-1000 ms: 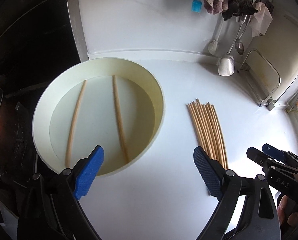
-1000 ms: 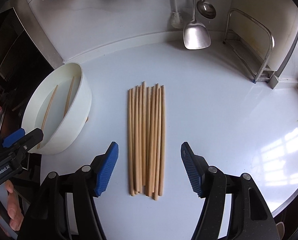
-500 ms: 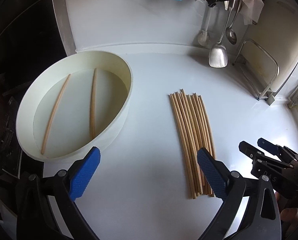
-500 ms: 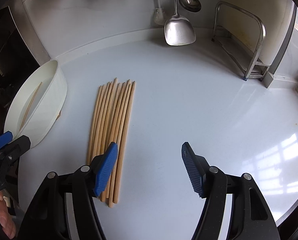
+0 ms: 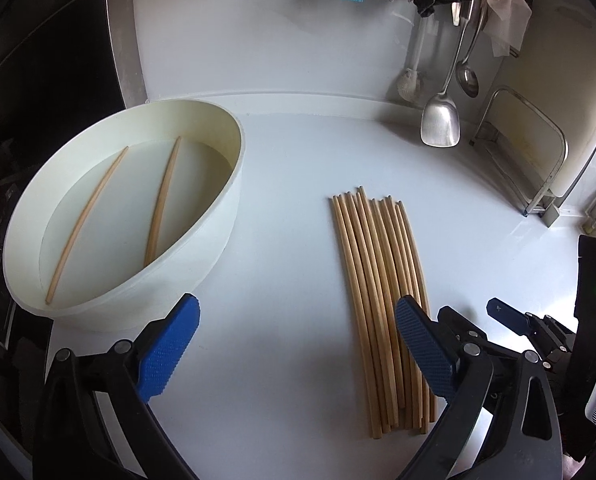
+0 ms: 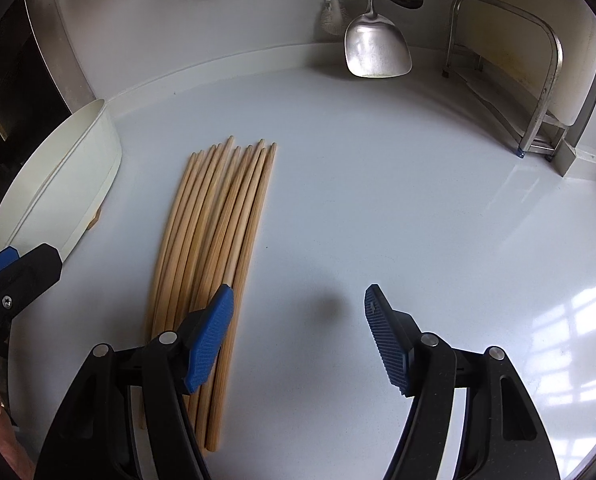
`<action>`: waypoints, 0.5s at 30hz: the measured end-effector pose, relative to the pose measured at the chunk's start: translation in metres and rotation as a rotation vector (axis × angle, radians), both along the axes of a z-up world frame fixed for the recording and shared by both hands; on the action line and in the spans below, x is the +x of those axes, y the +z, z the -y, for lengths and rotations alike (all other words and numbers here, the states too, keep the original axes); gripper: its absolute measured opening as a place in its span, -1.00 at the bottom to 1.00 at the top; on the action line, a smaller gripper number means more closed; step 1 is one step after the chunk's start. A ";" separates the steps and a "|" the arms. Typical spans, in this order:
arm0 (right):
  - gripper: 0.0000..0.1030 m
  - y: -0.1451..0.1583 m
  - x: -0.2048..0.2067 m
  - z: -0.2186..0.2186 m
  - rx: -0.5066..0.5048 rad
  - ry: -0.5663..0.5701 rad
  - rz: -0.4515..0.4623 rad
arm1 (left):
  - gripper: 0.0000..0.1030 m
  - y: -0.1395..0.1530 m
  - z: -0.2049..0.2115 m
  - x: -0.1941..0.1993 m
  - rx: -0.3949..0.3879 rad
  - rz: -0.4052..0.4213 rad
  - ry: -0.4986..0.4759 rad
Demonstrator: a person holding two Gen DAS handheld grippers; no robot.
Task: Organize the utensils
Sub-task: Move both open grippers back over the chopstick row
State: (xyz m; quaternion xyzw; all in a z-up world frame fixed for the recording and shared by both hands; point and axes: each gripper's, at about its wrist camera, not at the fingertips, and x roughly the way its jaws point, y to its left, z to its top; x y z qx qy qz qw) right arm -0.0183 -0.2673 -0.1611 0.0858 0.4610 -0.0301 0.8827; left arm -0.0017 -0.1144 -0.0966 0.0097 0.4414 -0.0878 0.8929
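A bundle of several wooden chopsticks [image 5: 377, 288] lies lengthwise on the white counter. Left of it stands a white round bowl [image 5: 226, 208] with two chopsticks [image 5: 162, 200] in shallow water. My left gripper [image 5: 294, 308] hangs open over bare counter between bowl and bundle, and its right finger covers the bundle's near right edge. My right gripper [image 6: 298, 296] is open with nothing between its pads. Its left finger is over the right edge of the chopstick bundle [image 6: 218, 216]. A finger of the left gripper [image 6: 22, 268] shows beside the bowl [image 6: 78, 168].
A steel spatula [image 5: 439, 124], a ladle [image 5: 467, 80] and a brush hang at the back wall under some cloths. A metal rack [image 5: 537, 168] stands at the back right. A dark stove area borders the counter on the left. Bare counter [image 6: 417, 200] lies right of the bundle.
Both grippers have come down closer to the counter. The left one moved from over the bowl toward the bundle. The right one shifted right, so the bundle now lies under its left finger.
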 end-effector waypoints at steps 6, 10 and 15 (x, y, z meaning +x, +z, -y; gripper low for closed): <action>0.27 -0.003 0.006 -0.001 0.004 -0.006 0.010 | 0.88 -0.007 -0.005 0.003 -0.005 -0.008 0.016; 0.27 -0.004 0.008 -0.004 -0.018 -0.002 0.011 | 0.88 -0.011 -0.009 0.007 -0.012 -0.018 0.031; 0.27 -0.007 0.011 -0.008 -0.050 0.007 -0.006 | 0.88 -0.014 -0.011 0.009 -0.014 -0.026 0.035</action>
